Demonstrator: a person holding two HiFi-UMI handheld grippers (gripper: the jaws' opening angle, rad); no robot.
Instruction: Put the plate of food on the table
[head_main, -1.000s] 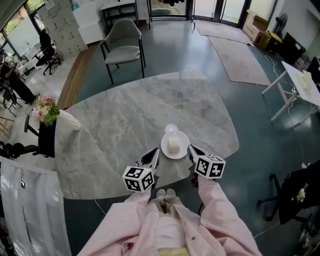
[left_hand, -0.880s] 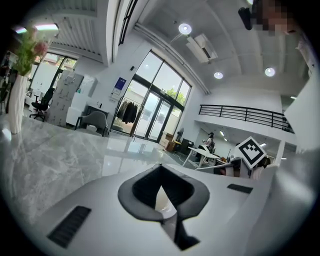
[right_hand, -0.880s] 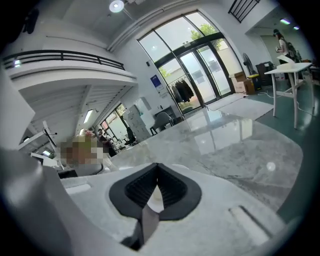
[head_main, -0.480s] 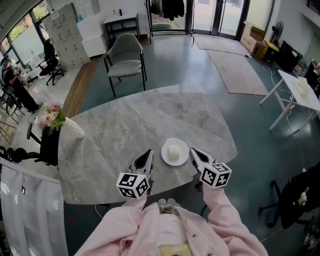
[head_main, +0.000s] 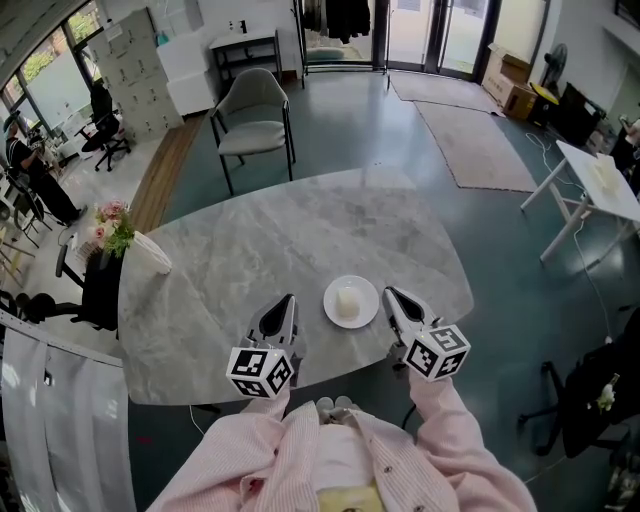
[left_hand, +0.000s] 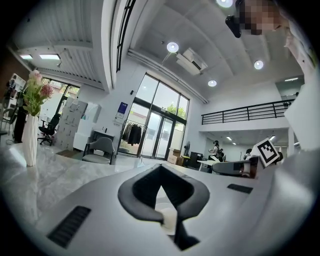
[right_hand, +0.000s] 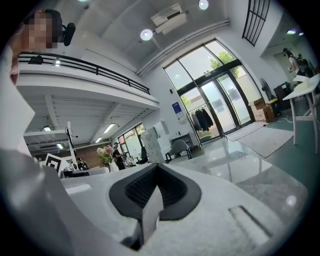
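A small white plate with a pale block of food on it rests on the grey marble table, near the front edge. My left gripper sits left of the plate, jaws shut and empty, tips pointing away from me. My right gripper is just right of the plate, also shut with nothing between its jaws. Neither touches the plate. In both gripper views the jaws meet in a closed seam and tilt upward toward the room.
A white vase of pink flowers stands at the table's left edge. A grey chair is beyond the far side. A white side table stands at right, rugs on the floor behind.
Both grippers have drawn back from the plate toward me and apart. The plate stays on the table.
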